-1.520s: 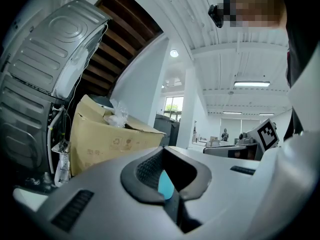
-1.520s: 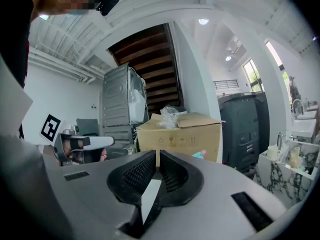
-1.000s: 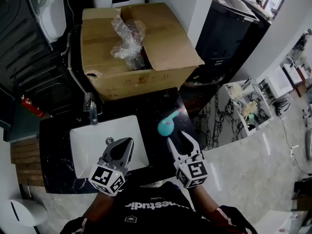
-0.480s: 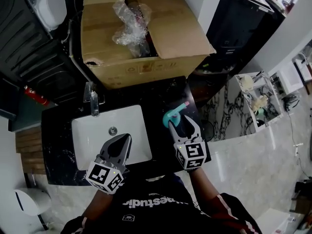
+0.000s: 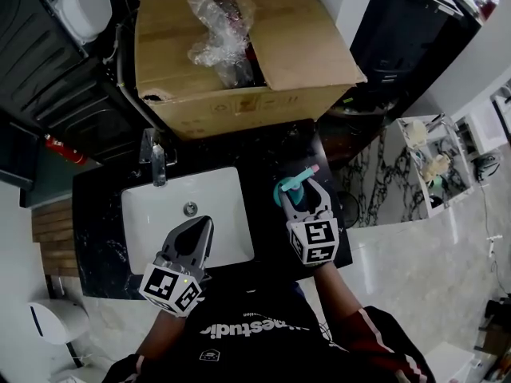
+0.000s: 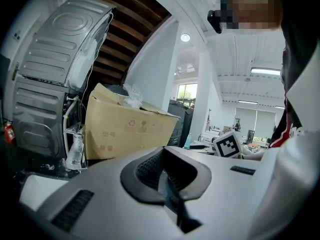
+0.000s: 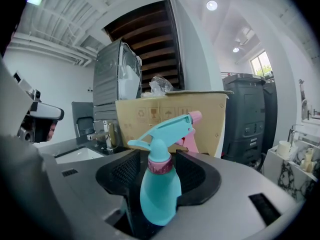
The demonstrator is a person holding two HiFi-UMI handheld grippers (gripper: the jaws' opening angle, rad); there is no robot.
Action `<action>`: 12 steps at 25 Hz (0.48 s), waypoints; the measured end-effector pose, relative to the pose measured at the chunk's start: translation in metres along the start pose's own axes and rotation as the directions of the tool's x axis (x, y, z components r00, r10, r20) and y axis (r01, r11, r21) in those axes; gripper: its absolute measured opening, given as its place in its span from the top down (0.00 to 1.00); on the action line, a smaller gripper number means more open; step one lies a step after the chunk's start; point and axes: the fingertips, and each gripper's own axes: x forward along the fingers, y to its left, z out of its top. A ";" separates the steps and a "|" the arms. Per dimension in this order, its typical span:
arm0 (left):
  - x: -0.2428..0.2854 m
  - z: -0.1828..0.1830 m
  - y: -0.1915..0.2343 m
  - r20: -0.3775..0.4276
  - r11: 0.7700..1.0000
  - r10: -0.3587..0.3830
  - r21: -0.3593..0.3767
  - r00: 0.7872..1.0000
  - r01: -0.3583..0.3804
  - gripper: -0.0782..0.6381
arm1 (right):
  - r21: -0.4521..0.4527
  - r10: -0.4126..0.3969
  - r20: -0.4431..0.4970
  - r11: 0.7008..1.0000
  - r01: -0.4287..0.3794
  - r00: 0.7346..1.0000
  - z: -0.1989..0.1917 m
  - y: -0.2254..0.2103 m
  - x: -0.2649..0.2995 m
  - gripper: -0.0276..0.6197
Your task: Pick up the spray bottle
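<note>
A teal spray bottle (image 5: 289, 188) with a pink nozzle stands upright on the black countertop (image 5: 271, 146), right of the sink. My right gripper (image 5: 302, 196) stands open with its jaws on either side of the bottle. In the right gripper view the bottle (image 7: 160, 189) fills the gap between the black pads (image 7: 125, 171), and a thin gap shows on each side. My left gripper (image 5: 196, 230) hovers over the sink's near edge. It is shut with nothing in it, and its pads (image 6: 150, 169) meet in the left gripper view.
A white sink (image 5: 156, 230) with a chrome faucet (image 5: 156, 162) lies left of the bottle. An open cardboard box (image 5: 239, 78) holding crumpled plastic wrap (image 5: 217, 34) stands behind the counter. The counter's right edge (image 5: 339, 214) drops to a marble floor.
My right gripper has moved forward, and its wide jaws now straddle the spray bottle that stood ahead of them. The left gripper has shifted only slightly.
</note>
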 end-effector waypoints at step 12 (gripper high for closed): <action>-0.003 0.004 0.006 0.003 1.000 0.025 0.000 1.000 -0.025 0.87 | -0.024 -0.016 0.006 1.000 0.016 1.000 0.001 -0.005 0.007 0.62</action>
